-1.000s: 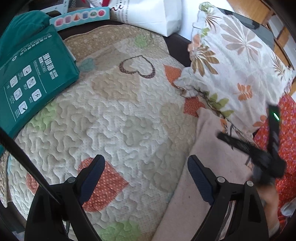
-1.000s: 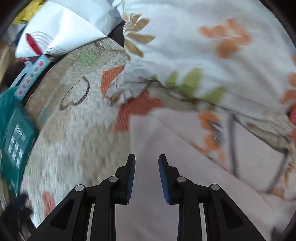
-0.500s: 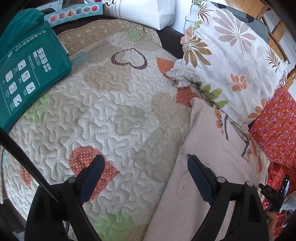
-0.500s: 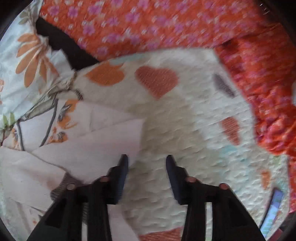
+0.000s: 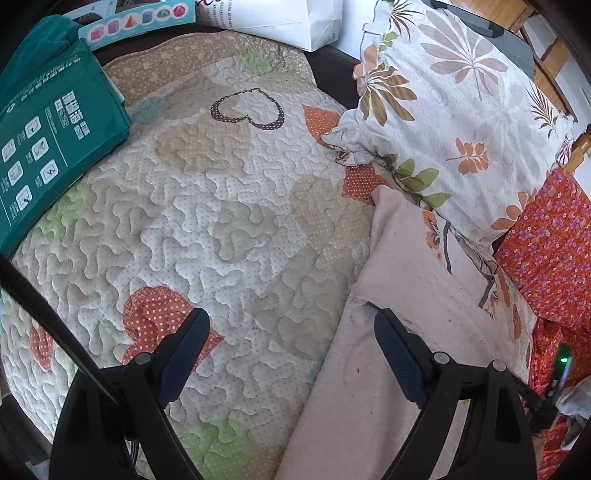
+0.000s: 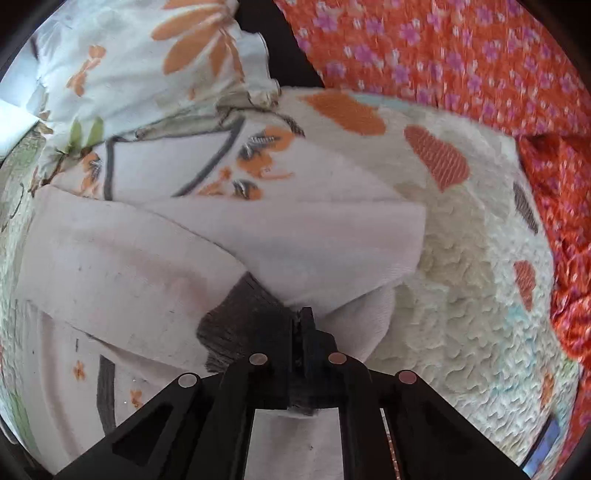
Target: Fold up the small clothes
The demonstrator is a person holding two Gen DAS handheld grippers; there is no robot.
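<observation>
A pale pink garment (image 5: 406, 295) with orange flower print and grey trim lies flat on the heart-patterned quilt (image 5: 221, 221), its top tucked against a floral pillow. My left gripper (image 5: 291, 354) hovers open over the garment's left edge, one finger above the quilt and the other above the cloth. In the right wrist view the garment (image 6: 129, 266) shows folded layers and a grey ribbed cuff (image 6: 236, 314). My right gripper (image 6: 303, 321) is shut there, pinching the cloth beside the cuff, and the fabric bunches at its tips.
A leaf-print pillow (image 5: 461, 110) lies behind the garment, and orange flowered fabric (image 5: 546, 258) is heaped to the right. A green bag (image 5: 44, 147) sits at the left, a white paper bag (image 5: 288, 18) and a shapes box (image 5: 140, 18) at the back.
My right gripper swung from the pillow end across to the garment's other side, then its jaws closed on the cloth by the grey cuff. My left gripper stayed open and almost still.
</observation>
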